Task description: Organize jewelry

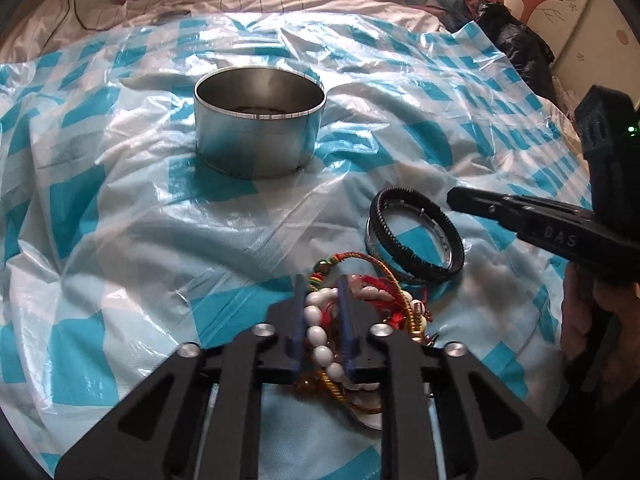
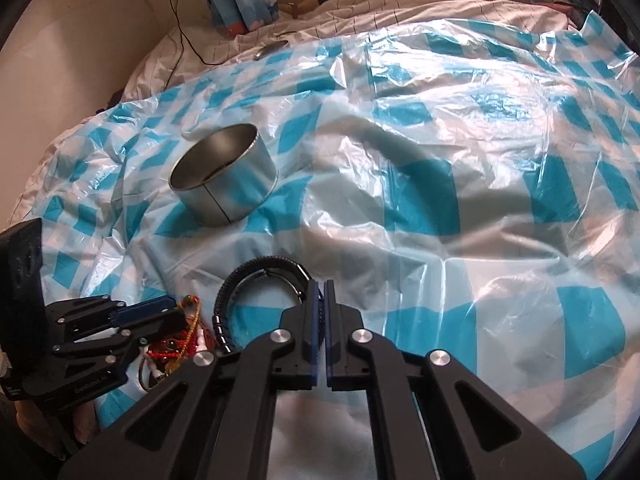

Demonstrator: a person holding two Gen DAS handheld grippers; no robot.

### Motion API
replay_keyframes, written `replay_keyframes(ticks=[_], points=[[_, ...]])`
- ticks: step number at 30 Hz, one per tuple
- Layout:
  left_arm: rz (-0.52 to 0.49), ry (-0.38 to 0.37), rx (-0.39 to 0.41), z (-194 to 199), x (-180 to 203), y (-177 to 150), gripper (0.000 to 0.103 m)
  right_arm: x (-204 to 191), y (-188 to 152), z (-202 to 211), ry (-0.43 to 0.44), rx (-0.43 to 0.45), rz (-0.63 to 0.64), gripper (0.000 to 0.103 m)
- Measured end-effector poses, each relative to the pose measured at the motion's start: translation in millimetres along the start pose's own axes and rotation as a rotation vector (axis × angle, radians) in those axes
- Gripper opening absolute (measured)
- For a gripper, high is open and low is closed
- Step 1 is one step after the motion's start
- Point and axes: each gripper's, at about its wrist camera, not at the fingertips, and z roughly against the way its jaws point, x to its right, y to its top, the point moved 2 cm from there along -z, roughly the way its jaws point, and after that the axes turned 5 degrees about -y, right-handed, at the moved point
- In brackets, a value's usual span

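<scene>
In the left wrist view we counted one round metal tin (image 1: pixel 259 128), open-topped, in the upper centre on the blue-checked plastic sheet (image 1: pixel 120 208). Lower centre, the left gripper (image 1: pixel 321 300) was clamped on one white bead bracelet (image 1: pixel 320 338) within a tangle of red and gold cords (image 1: pixel 396 300). To the right lay two stacked rings: one black braided bracelet (image 1: pixel 416 232) over one silvery bangle (image 1: pixel 374 246). The right gripper (image 2: pixel 321 300) was closed on the black bracelet's rim.
</scene>
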Motion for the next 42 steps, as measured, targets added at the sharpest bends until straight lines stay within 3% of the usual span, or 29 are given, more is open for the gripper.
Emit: replay_keyframes(ticks=[2, 3, 5, 6, 11, 13, 15, 16, 17, 18, 20, 22, 23, 25, 28, 36, 38, 42], points=[[0.017, -0.013, 0.022, 6, -3, 2, 0.012, 0, 0, 1, 0.003, 0.009, -0.011, 0.054], [0.025, -0.014, 0.033, 9, -5, 3, 0.012, 0, 0, 1, 0.004, 0.009, -0.008, 0.056], [0.053, -0.035, 0.079, 20, -11, 6, 0.011, -1, -1, -1, -0.002, -0.004, -0.002, 0.056], [0.066, -0.04, 0.099, 25, -13, 7, 0.0, -1, -2, -5, -0.006, -0.02, -0.001, 0.056], [0.117, -0.04, 0.203, 49, -25, 13, 0.0, -5, -6, -13, -0.037, -0.05, 0.039, 0.056], [0.127, -0.031, 0.202, 50, -29, 15, 0.0, -5, -7, -15, -0.037, -0.057, 0.038, 0.056], [0.129, -0.057, 0.148, 40, -30, 15, 0.0, -7, -9, -18, -0.043, -0.064, 0.055, 0.054], [0.13, -0.066, 0.127, 35, -29, 13, 0.0, -9, -9, -18, -0.043, -0.064, 0.065, 0.04], [0.125, -0.07, 0.11, 30, -27, 12, 0.0, -12, -9, -18, -0.038, -0.064, 0.076, 0.017], [0.107, -0.081, 0.083, 23, -22, 10, 0.001, -12, -9, -18, -0.033, -0.062, 0.076, 0.013], [0.085, -0.066, 0.056, 13, -15, 8, 0.01, -14, -8, -13, -0.023, -0.044, 0.08, 0.012], [0.085, -0.061, 0.037, 6, -13, 5, 0.025, -11, -6, -7, 0.004, -0.018, 0.052, 0.011], [0.091, -0.063, 0.03, 2, -13, 5, 0.025, -10, -4, -4, 0.007, -0.005, 0.046, 0.01], [0.077, -0.064, 0.02, -1, -10, 4, 0.021, -7, -1, 4, 0.013, 0.032, 0.028, 0.01], [0.036, -0.052, 0.033, 2, -4, 3, 0.0, -5, 2, 10, 0.026, 0.059, 0.011, 0.01], [0.056, -0.05, 0.184, 39, -12, 13, 0.0, -2, 6, 17, 0.04, 0.095, -0.01, 0.01], [0.062, -0.046, 0.169, 39, -17, 14, 0.0, -2, 7, 16, 0.038, 0.095, -0.01, 0.01], [0.098, -0.085, 0.023, 17, -23, 7, 0.002, 2, 7, 16, 0.036, 0.092, -0.023, 0.01]])
